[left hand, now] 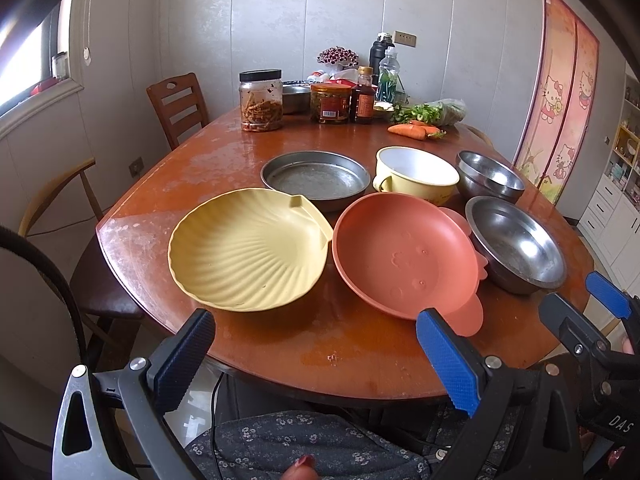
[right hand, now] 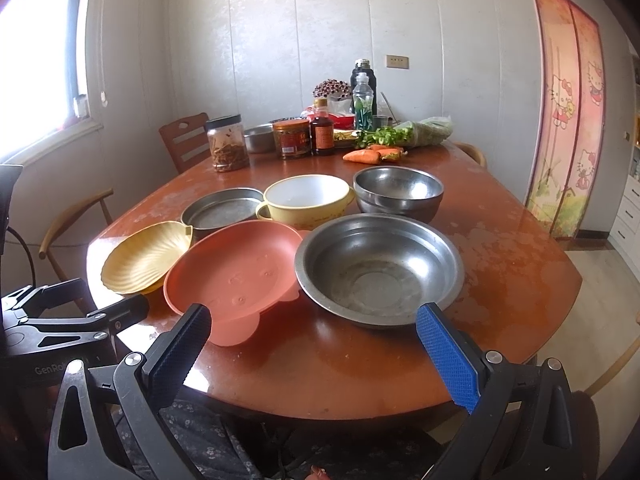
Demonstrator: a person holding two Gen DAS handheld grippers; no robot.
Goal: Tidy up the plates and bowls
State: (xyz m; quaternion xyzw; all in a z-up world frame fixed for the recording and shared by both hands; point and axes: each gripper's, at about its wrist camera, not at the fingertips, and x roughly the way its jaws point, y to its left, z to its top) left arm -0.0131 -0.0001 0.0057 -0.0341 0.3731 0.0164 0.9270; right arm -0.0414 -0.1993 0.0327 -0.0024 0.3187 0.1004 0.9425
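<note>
Both tools hang at the near edge of the tabletop (right hand: pixel 500 264), jaws spread wide and gripping nothing: the left tool (left hand: pixel 316 356) faces the yellow shell plate (left hand: pixel 246 250) and the pink plate (left hand: pixel 404 254), while the right tool (right hand: pixel 314 350) faces the large steel bowl (right hand: pixel 378 268). The pink plate sits between the shell plate and that bowl, seemingly touching both, though the rims blur together. Behind them stand a flat metal pan (right hand: pixel 220 210), a yellow handled bowl (right hand: pixel 306 200) and what look like two nested steel bowls (right hand: pixel 398 192). Jars (right hand: pixel 228 144), bottles (right hand: pixel 322 132) and carrots (right hand: pixel 362 156) crowd the far end.
</note>
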